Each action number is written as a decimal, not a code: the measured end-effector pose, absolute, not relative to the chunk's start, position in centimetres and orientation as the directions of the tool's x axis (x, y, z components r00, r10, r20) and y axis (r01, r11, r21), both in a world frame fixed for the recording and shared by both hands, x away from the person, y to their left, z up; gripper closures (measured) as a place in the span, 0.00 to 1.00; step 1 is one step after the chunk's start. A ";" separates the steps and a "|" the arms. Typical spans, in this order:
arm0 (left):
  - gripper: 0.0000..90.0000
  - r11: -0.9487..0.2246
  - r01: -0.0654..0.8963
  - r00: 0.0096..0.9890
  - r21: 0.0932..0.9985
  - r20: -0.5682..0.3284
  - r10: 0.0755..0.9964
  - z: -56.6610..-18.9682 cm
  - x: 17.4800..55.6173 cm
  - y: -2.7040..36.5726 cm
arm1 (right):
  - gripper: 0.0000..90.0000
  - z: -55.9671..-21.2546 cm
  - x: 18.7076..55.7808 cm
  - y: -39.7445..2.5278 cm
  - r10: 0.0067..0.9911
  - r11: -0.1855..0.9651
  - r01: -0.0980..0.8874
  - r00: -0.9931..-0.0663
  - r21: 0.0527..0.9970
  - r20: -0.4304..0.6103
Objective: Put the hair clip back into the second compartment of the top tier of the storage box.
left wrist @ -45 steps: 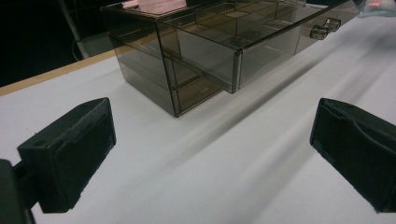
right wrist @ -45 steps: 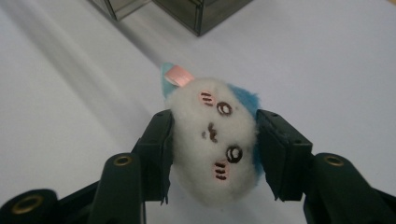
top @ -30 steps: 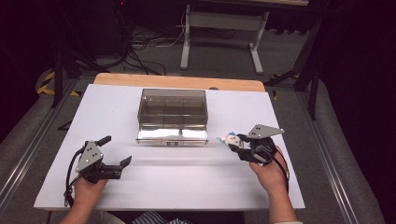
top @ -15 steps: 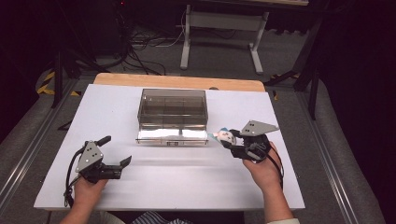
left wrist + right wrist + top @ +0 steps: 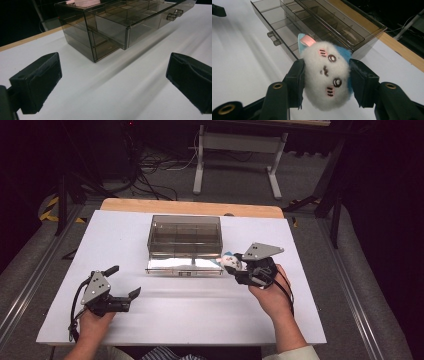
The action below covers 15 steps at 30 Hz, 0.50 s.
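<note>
A smoky clear plastic drawer box (image 5: 184,236) stands mid-table, its lower drawer (image 5: 184,266) pulled out toward me. My right gripper (image 5: 233,266) is shut on a small white plush toy (image 5: 327,77) with a blue back and pink ear, held just off the drawer's right front corner. That toy (image 5: 231,260) hovers a little above the table. My left gripper (image 5: 122,282) rests open near the front left of the table, nothing between its jaws. In the left gripper view the drawer box (image 5: 117,25) lies ahead, its open drawer (image 5: 150,20) with two knobs.
The white table top (image 5: 200,315) has a wooden strip (image 5: 190,207) along its far edge. The drawer (image 5: 287,27) is split into several compartments. Beyond the table are a dark floor, cables and a white stand (image 5: 235,150).
My right gripper has carried the plush toy leftward and slightly away from me, closer to the drawer's right corner. The left gripper has stayed put.
</note>
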<state>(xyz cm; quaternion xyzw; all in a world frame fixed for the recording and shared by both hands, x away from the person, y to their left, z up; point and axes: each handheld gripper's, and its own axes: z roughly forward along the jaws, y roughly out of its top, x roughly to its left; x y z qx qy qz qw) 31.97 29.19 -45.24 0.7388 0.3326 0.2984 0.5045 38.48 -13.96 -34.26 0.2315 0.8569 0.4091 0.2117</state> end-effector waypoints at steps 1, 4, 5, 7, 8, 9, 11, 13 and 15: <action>0.01 -0.270 0.189 0.600 0.944 0.106 0.793 -45.2 32.0 29.2 | 0.55 -34.2 38.5 -13.8 0.568 0.559 0.223 -0.805 0.798 -0.173; 0.01 -0.270 0.189 0.600 0.944 0.107 0.793 -45.2 32.0 29.2 | 0.55 -34.2 38.6 -13.3 0.567 0.566 0.222 -0.804 0.794 -0.179; 0.01 -0.270 0.190 0.601 0.944 0.105 0.792 -45.2 32.0 29.2 | 0.55 -34.2 38.7 -12.9 0.568 0.567 0.225 -0.803 0.793 -0.178; 0.01 -0.268 0.192 0.600 0.944 0.103 0.793 -45.2 32.0 29.2 | 0.55 -34.2 38.8 -12.3 0.563 0.574 0.223 -0.806 0.788 -0.182; 0.01 -0.268 0.192 0.600 0.944 0.103 0.793 -45.2 32.0 29.2 | 0.55 -34.2 38.8 -12.3 0.563 0.574 0.223 -0.806 0.788 -0.182; 0.01 -0.268 0.192 0.600 0.944 0.103 0.793 -45.2 32.0 29.2 | 0.55 -34.2 38.9 -12.0 0.561 0.580 0.224 -0.807 0.783 -0.185; 0.01 -0.271 0.189 0.601 0.944 0.107 0.792 -45.2 32.0 29.2 | 0.55 -34.1 39.0 -11.4 0.554 0.592 0.217 -0.809 0.776 -0.197; 0.01 -0.270 0.190 0.600 0.944 0.106 0.793 -45.2 32.0 29.2 | 0.55 -33.9 39.1 -10.5 0.544 0.600 0.211 -0.815 0.772 -0.200; 0.01 -0.268 0.190 0.600 0.944 0.104 0.793 -45.2 32.0 29.2 | 0.55 -33.9 39.2 -10.2 0.540 0.604 0.208 -0.816 0.769 -0.204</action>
